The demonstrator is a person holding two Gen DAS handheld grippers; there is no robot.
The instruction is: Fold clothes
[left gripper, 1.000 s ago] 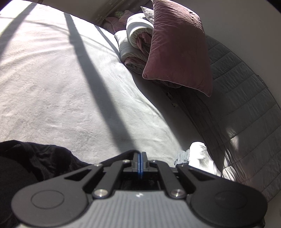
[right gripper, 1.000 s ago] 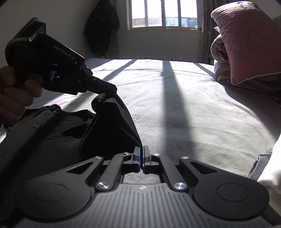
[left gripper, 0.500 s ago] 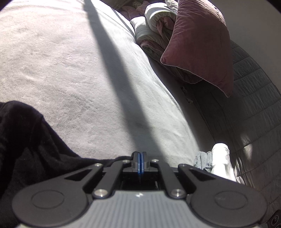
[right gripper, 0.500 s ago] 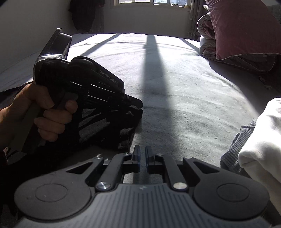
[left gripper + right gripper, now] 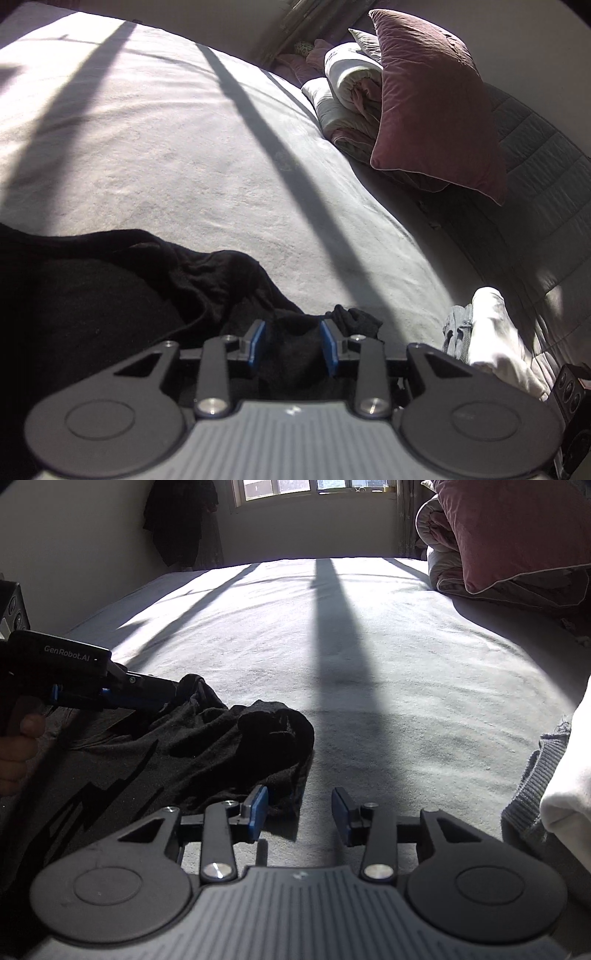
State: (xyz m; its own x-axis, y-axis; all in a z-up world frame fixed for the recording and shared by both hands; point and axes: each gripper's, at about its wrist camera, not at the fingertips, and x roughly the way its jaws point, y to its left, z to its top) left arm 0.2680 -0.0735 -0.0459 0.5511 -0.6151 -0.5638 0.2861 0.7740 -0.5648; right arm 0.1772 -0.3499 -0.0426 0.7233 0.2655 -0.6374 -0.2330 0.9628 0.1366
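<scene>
Both jaws are opening to let go: the left hand-held gripper [image 5: 291, 345] straddles the black shirt [image 5: 207, 738] loosely; the right hand-held gripper [image 5: 300, 814] frames bare bed [image 5: 369, 664].

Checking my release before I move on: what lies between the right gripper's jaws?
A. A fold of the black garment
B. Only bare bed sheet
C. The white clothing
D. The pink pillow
B: the right gripper, jaws opening, frames only bed sheet; the black garment lies just beside its left pad.
</scene>
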